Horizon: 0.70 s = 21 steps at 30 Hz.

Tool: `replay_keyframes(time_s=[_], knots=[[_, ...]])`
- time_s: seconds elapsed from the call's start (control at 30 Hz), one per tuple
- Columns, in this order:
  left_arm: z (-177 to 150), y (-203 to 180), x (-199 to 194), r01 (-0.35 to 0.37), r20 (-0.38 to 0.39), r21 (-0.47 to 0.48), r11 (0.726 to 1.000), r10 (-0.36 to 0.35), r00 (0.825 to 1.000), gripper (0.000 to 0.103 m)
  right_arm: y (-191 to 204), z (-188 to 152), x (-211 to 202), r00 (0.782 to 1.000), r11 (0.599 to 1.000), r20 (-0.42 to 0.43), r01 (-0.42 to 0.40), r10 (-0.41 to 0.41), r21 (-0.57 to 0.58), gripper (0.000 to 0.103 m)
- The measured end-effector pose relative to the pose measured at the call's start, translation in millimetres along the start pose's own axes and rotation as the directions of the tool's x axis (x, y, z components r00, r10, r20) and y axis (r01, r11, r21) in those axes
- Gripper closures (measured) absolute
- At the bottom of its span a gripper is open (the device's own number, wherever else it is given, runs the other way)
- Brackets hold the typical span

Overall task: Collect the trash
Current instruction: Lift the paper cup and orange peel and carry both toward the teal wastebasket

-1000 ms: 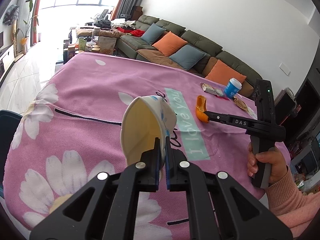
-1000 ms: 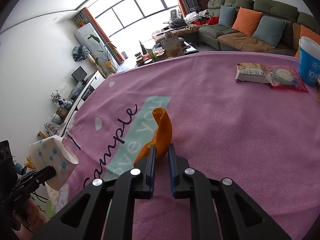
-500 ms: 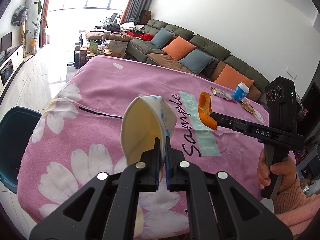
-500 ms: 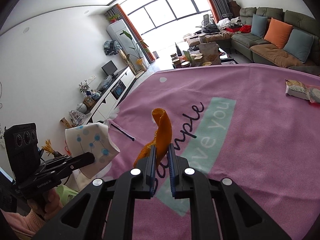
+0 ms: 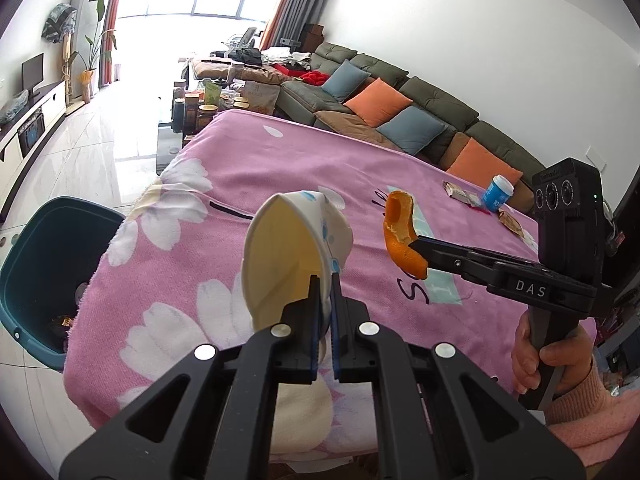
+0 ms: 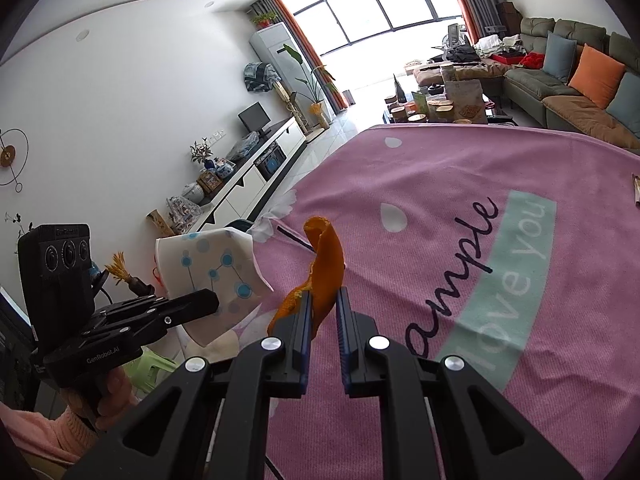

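Teal bin [image 5: 52, 264] beside pink blanket [image 5: 280, 168]; blue cup [image 5: 498, 198], wrappers [image 5: 460, 193] far behind

Left gripper [image 5: 325, 280] pinching crushed cup [image 5: 288, 256]; right gripper [image 5: 416, 246] pinching peel [image 5: 400, 236].

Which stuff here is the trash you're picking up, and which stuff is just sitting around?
For the job:
squashed white paper cup with blue dots, in the left gripper
curled orange peel, in the right gripper
teal plastic bin

Just sitting around:
pink flowered blanket
green sofa with cushions
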<state>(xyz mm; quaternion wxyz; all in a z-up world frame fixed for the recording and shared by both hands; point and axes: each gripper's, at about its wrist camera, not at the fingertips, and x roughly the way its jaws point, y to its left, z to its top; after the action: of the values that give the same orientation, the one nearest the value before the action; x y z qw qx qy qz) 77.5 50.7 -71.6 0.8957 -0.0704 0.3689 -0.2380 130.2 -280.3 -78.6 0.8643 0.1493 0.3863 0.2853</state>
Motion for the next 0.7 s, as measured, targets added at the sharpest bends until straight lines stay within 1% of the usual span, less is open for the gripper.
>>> replay_keyframes(time_s=[0.7], knots=[[-3, 31, -26, -0.073, 0.023, -0.055, 0.996, 0.075, 0.997, 0.098, 26, 15, 40, 0.997, 0.996, -0.046, -0.071, 0.069, -0.061, 0.092]])
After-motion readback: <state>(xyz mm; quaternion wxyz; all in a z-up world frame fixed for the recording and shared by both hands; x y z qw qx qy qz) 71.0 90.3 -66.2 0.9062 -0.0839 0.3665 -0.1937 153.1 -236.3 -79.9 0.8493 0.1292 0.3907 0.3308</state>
